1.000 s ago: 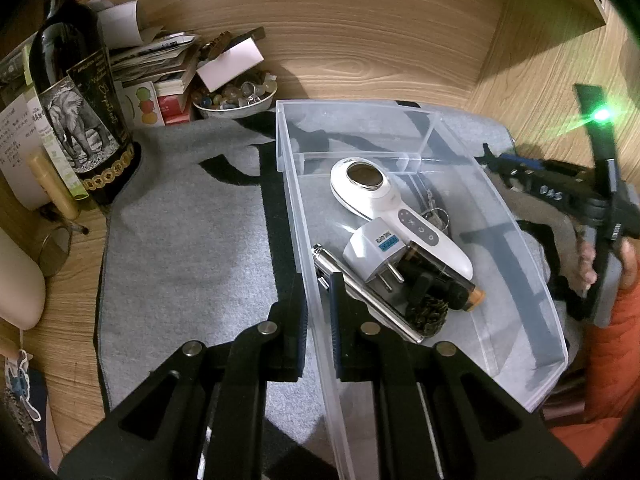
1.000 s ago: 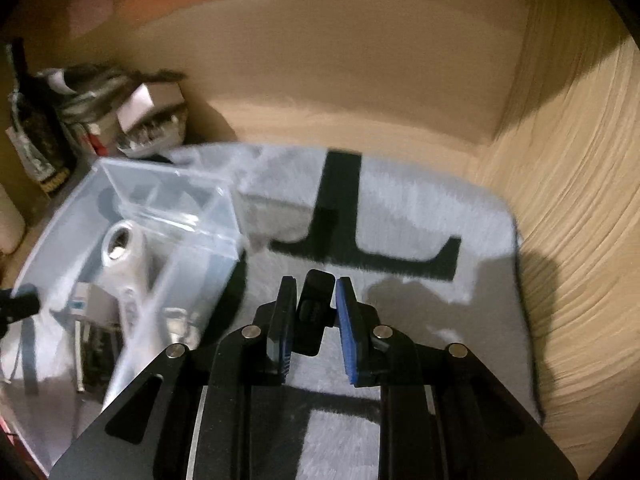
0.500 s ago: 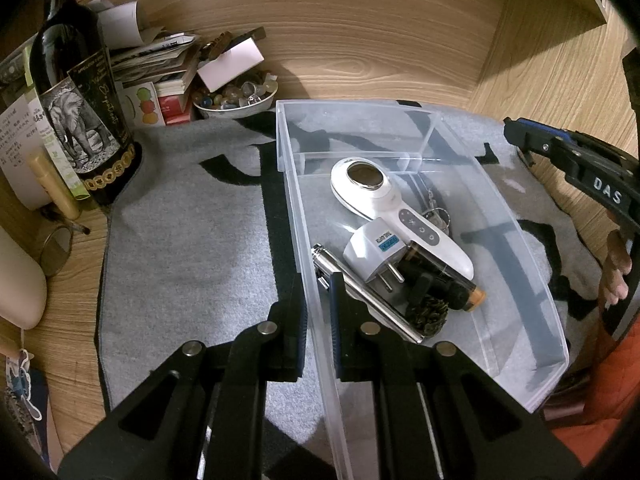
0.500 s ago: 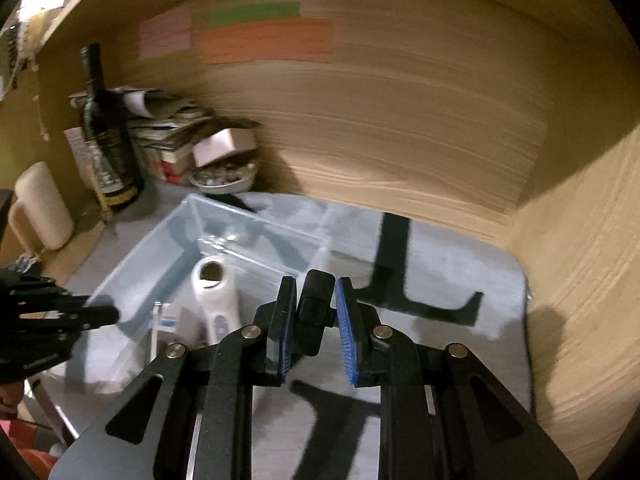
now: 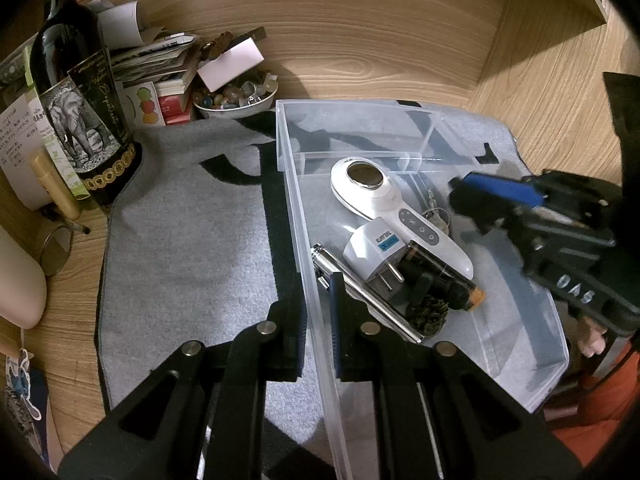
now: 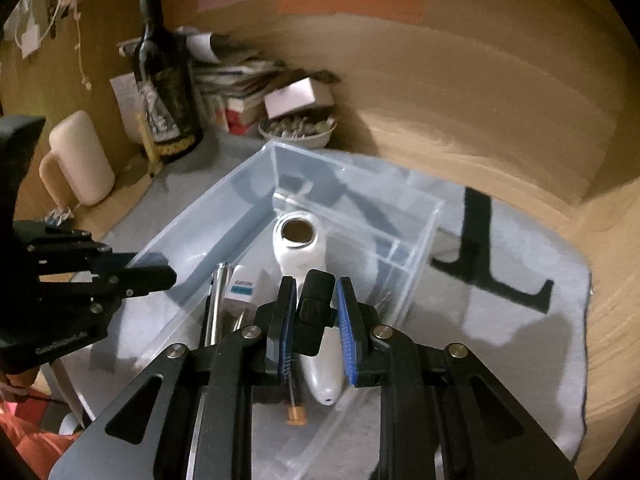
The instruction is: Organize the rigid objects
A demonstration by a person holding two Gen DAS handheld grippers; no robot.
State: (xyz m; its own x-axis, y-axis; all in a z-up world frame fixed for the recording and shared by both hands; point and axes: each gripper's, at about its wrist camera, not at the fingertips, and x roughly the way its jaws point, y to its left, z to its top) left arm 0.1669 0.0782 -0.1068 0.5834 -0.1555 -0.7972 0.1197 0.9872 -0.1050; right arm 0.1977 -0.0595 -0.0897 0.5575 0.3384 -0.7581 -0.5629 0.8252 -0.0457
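The right gripper (image 6: 316, 320) is pinched on a small black blocky object (image 6: 316, 300), whose exact kind is hard to tell through the motion blur, and hangs over the near end of the clear plastic storage bin (image 5: 520, 340). The left gripper (image 5: 318, 312) is pressed together on the bin's long side wall, one finger outside and one inside, holding it steady on the grey felt mat (image 5: 180, 240).

The sorting looks well advanced. In the bin's large compartment lie a white handheld device with a round metal head (image 5: 384, 200), a white plug adapter with a blue label (image 5: 376, 248), a silver metal cylinder (image 5: 360, 288), a dark tube with an orange cap (image 5: 448, 280), a dark knobbly lump (image 5: 426, 314) and a keyring (image 5: 436, 214). The narrow compartment behind the divider at the far end appears empty. No loose items show on the mat, so what remains, I judge, is releasing the black piece into the bin.

Outside the mat stand a dark wine bottle with an elephant label (image 5: 76, 112), a stack of papers and books (image 5: 156, 64) and a white bowl of beads (image 5: 236, 98).
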